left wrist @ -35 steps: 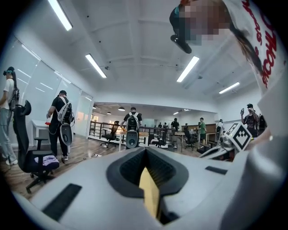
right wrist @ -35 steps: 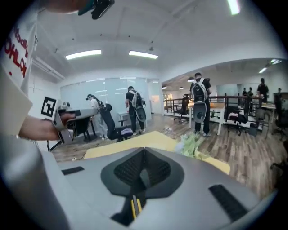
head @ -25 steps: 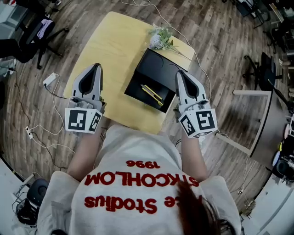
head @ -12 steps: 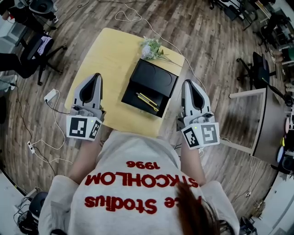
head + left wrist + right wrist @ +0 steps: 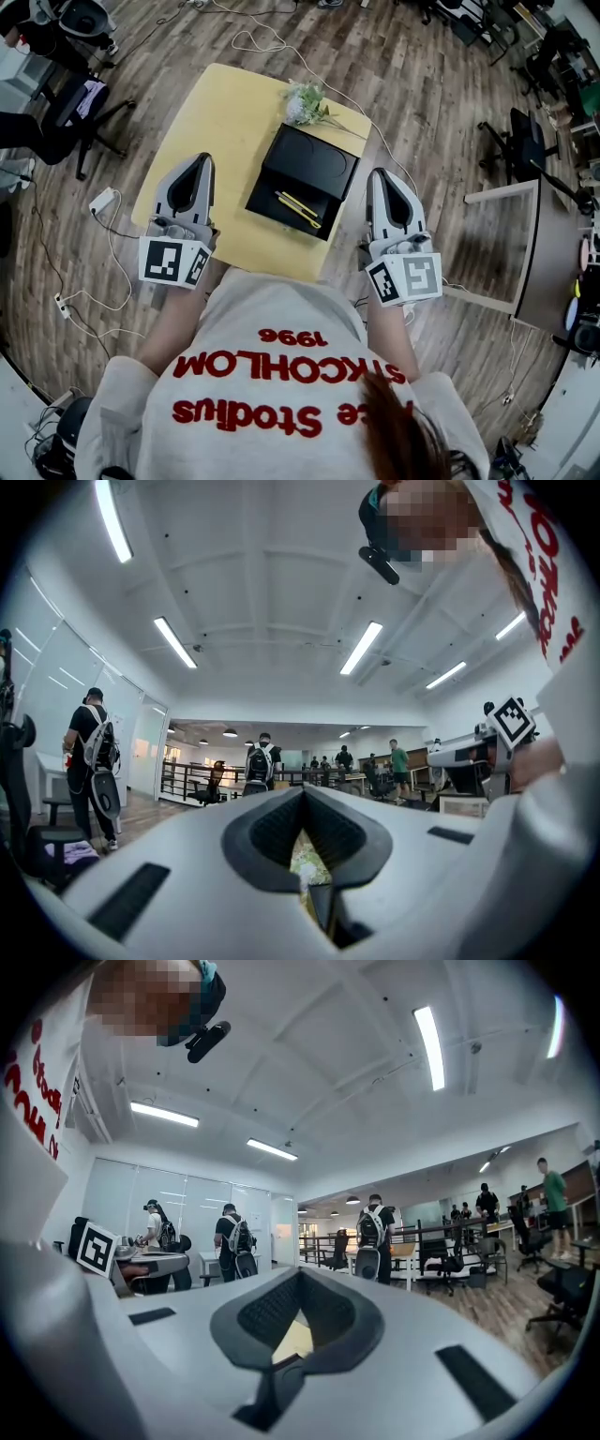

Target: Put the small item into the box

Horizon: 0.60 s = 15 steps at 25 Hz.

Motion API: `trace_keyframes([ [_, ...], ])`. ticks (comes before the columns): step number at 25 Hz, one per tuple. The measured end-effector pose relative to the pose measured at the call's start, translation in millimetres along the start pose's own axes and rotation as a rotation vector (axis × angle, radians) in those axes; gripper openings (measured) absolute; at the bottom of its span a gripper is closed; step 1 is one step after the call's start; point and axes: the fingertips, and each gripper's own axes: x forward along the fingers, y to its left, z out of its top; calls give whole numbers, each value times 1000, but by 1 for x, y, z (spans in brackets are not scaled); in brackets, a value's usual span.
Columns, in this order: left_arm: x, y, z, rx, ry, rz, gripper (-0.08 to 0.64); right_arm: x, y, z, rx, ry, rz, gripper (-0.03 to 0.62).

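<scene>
**A:** Head view first. Where is the small item?
**B:** Two yellow sticks [image 5: 300, 207] lie inside the open box [image 5: 265, 201], on the right half of the table [image 5: 225, 112]. Its lid [image 5: 316, 157] stands towards the far right corner, beside the flowers [image 5: 305, 101].
**A:** And the tools?
**B:** The left gripper [image 5: 201, 161] hangs over the near left corner. The right gripper [image 5: 377, 175] is just off the right edge, above the floor. Neither touches the box.
**A:** Left gripper view?
**B:** Jaws pressed together at the tips, nothing between them. Only table and flowers show through the gap behind.
**A:** Right gripper view?
**B:** The same: jaws fully together and empty, with a patch of table showing behind.
</scene>
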Motion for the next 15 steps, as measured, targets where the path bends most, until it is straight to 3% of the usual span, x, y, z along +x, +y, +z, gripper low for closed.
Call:
trace_keyframes([
  [15, 2, -8, 3, 2, 0, -9, 6, -3, 0, 0, -23, 7, 7, 3],
])
